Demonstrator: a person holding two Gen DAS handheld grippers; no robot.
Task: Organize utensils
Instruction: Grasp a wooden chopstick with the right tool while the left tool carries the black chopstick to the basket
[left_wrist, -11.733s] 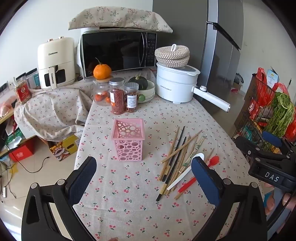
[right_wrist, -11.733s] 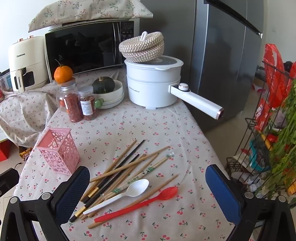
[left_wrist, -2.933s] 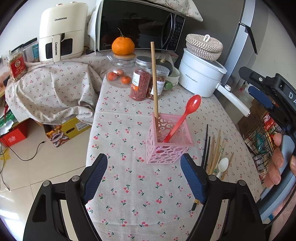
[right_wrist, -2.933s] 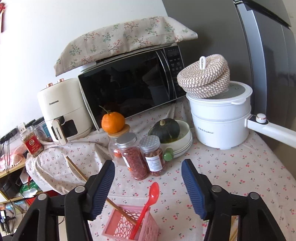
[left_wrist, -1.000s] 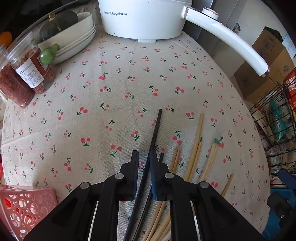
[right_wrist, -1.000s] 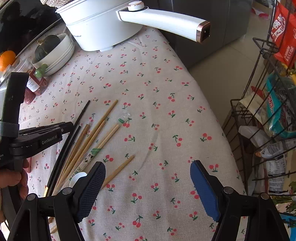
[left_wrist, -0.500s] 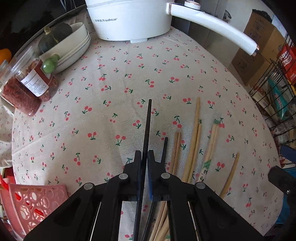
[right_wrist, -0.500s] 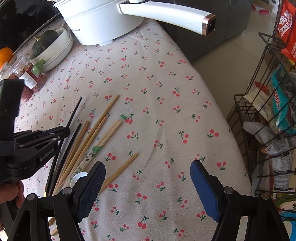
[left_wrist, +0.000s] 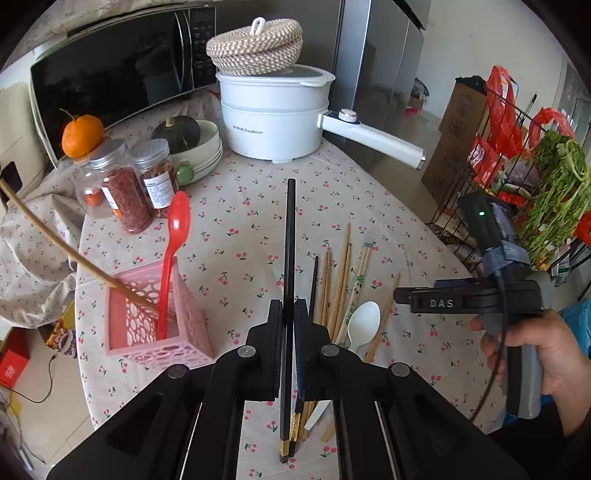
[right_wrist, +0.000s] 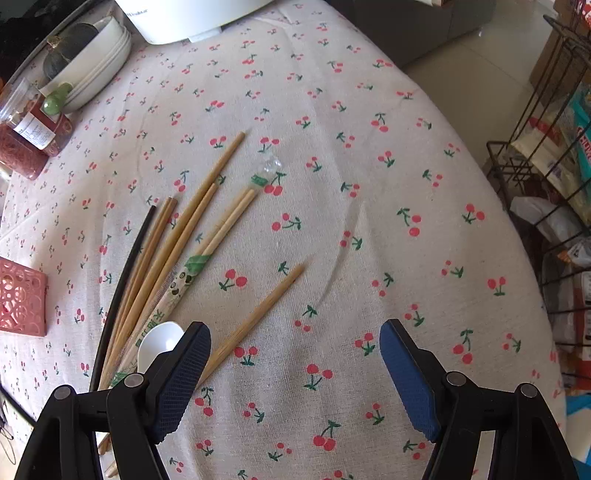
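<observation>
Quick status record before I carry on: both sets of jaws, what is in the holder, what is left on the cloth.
left gripper: jaws shut on black chopstick
right gripper: jaws open, empty
pink holder: red spoon, one wooden chopstick
on tablecloth: second black chopstick, wooden chopsticks, white spoon

Cherry-print tablecloth (left_wrist: 236, 206), grey fridge (left_wrist: 373, 66), pale tiled floor (right_wrist: 491, 55), daylight

Left tongs (left_wrist: 288, 317) clamp a black chopstick (left_wrist: 289, 236) above the cherry-print tablecloth (left_wrist: 240, 206), beside the pink basket (left_wrist: 155, 332)
</observation>
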